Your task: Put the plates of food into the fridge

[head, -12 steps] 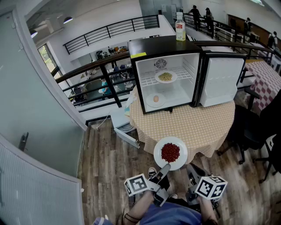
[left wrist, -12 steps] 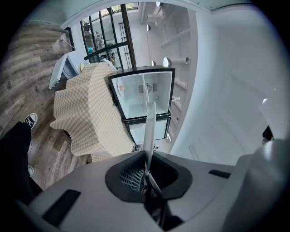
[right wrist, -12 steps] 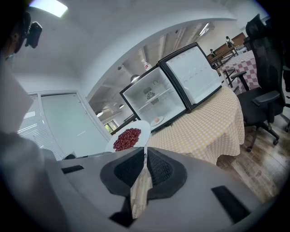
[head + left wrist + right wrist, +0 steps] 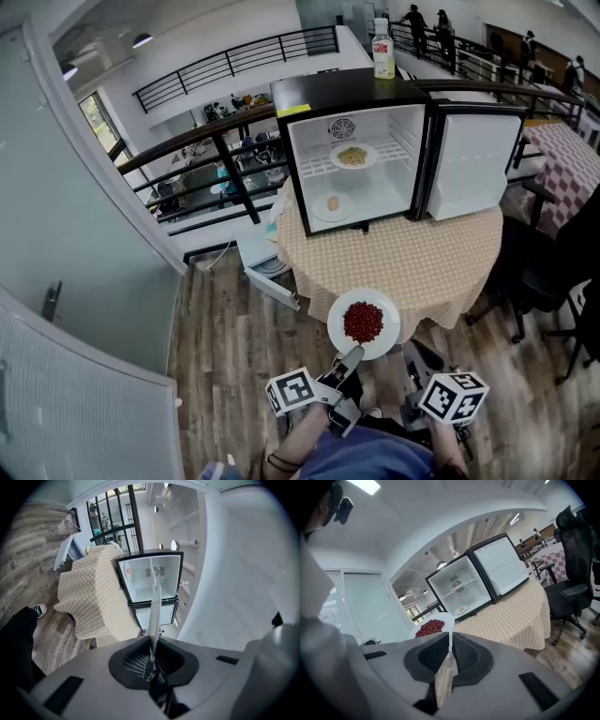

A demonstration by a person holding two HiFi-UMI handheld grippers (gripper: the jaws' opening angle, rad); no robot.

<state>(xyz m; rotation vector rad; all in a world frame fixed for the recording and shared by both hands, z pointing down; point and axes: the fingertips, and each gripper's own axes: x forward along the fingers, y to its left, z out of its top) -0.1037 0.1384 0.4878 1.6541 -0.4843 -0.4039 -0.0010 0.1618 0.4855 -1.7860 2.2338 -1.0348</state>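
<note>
— What did the left tongs (image 4: 349, 359) have?
— They were clamped on the near rim of the white plate (image 4: 336, 325), which carried a heap of red food (image 4: 363, 322). The plate stuck out straight ahead of them, edge-on between the jaws.
— And the right tongs (image 4: 450, 645)?
— Jaws together, nothing between them. The plate sat just ahead and to their left, apparently not touching.
— The fridge (image 4: 309, 94)?
— Well ahead of both tongs, on the checked tablecloth (image 4: 412, 267), with its door swung open to the right. Inside were an upper plate (image 4: 352, 157) on the shelf and a lower plate (image 4: 332, 204) under it.
</note>
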